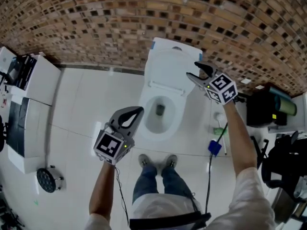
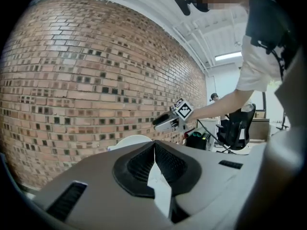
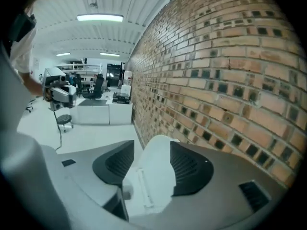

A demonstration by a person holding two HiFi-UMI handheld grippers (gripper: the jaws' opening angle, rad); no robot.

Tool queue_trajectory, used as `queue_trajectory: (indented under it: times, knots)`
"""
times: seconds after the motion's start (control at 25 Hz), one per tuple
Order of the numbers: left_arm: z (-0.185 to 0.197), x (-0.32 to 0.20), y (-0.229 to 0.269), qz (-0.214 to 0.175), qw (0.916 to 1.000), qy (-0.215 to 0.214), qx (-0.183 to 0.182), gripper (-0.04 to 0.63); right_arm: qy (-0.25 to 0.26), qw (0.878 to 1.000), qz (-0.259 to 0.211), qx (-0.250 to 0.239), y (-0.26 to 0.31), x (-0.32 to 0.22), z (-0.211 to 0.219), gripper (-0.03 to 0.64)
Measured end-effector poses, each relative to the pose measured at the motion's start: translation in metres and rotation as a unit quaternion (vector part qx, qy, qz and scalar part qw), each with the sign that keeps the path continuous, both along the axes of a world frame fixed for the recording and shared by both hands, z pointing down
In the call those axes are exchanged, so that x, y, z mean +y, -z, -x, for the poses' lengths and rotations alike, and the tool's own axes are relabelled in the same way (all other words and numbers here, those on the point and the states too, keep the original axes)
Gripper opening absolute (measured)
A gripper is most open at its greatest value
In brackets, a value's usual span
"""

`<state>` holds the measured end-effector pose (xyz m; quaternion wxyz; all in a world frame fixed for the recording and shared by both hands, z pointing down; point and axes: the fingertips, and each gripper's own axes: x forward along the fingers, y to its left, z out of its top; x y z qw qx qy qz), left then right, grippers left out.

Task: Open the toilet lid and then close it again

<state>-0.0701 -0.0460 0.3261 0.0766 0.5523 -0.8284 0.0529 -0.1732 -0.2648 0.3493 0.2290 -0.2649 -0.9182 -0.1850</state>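
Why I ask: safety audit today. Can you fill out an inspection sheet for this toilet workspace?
Surface: white floor, glossy.
Job's things: toilet with toilet lid raised, bowl exposed.
Clutter: blue object beside the toilet; round black device lower left.
Grippers: left tool shut, empty, over the floor; right tool open at the lid's right edge, gripping nothing.
Cables: black cable hanging below the right arm.
Surroundings: brick wall behind; white cabinet left; black chair right.

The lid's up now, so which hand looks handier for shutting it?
Right. The right gripper hovers beside the raised lid, jaws apart with the lid showing between them. The left gripper is shut and sits lower, off beside the bowl.
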Motion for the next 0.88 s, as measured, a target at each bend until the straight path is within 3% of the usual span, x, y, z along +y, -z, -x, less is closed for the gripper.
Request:
queue_trajectory:
  times: [0.24, 0.48, 0.52, 0.56, 0.76, 0.88]
  knots:
    - [0.006, -0.018, -0.037, 0.011, 0.9996, -0.016, 0.023, -0.005, 0.007, 0.991, -0.080, 0.105, -0.060, -0.046, 0.107, 0.277]
    - [0.001, -0.018, -0.064, 0.016, 0.9987, -0.008, 0.048, -0.005, 0.006, 0.980, -0.083, 0.179, -0.113, -0.053, 0.138, 0.282]
    - [0.001, -0.017, -0.065, 0.015, 0.9987, -0.008, 0.047, -0.005, 0.004, 0.980, -0.083, 0.179, -0.113, -0.053, 0.139, 0.267]
    - [0.000, -0.015, -0.065, 0.014, 0.9988, -0.007, 0.046, -0.005, 0.008, 0.980, -0.091, 0.176, -0.110, -0.052, 0.138, 0.139]
    - [-0.003, -0.006, -0.065, 0.012, 0.9990, 0.003, 0.043, -0.005, 0.076, 0.966, -0.201, 0.146, -0.105, -0.013, 0.085, 0.120]
    - [-0.007, 0.000, -0.060, 0.007, 0.9993, 0.009, 0.037, -0.005, 0.075, 0.967, -0.232, 0.076, -0.107, 0.029, 0.028, 0.121]
